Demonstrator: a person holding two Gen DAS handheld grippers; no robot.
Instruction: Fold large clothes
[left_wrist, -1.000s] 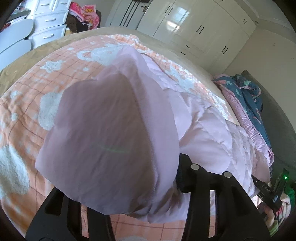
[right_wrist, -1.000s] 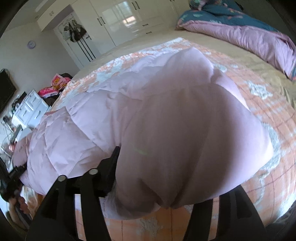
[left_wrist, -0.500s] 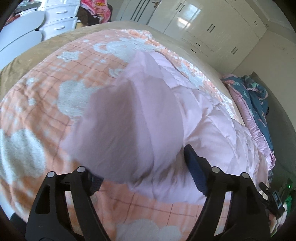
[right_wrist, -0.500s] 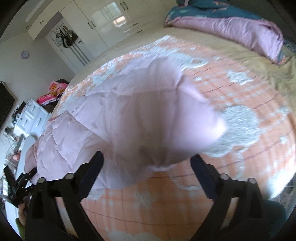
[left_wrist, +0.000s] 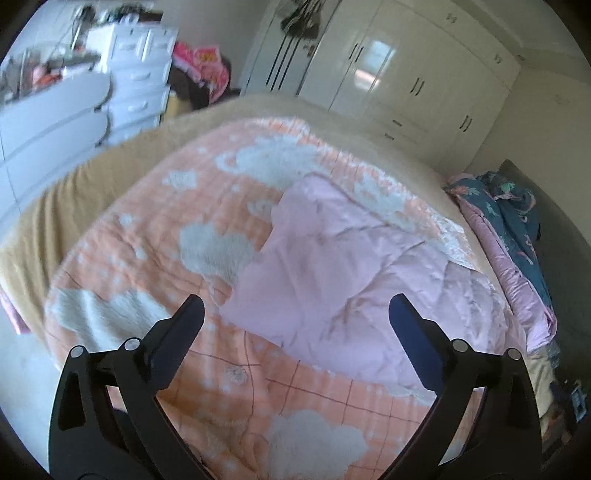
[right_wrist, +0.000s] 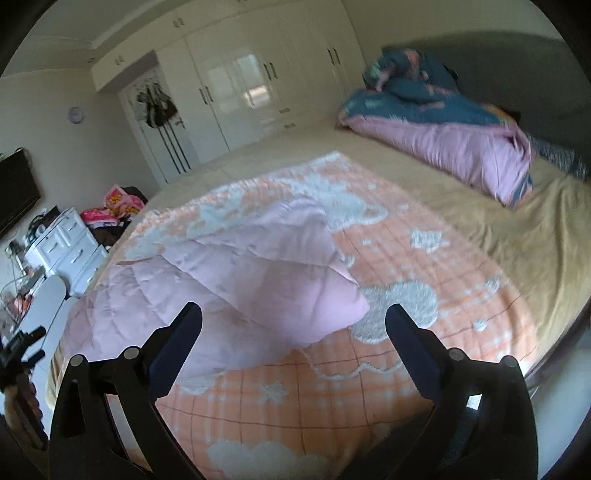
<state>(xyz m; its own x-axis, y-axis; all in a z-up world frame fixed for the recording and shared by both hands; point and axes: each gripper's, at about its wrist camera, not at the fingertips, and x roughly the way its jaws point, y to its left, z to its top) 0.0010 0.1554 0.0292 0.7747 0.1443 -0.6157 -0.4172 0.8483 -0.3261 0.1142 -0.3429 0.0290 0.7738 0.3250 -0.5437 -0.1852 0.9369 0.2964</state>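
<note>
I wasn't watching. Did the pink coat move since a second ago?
Yes. The pink coat dropped from the left gripper onto the blanket.

I'm looking into a bedroom in someone's home. A wide bed (right_wrist: 517, 236) fills most of both views, covered by a tan sheet and an orange checked blanket (left_wrist: 155, 258) with white cloud shapes. A rolled-up quilt (right_wrist: 443, 140), pink on one side and dark blue on the other, sits at the padded headboard (right_wrist: 517, 66). Glossy white wardrobe doors (right_wrist: 236, 92) run floor to ceiling along the far wall, with bags hung on one door. A white chest of drawers (left_wrist: 136, 85) stands at the side, cluttered on top, and a small round clock (right_wrist: 75, 115) hangs on the wall
</note>
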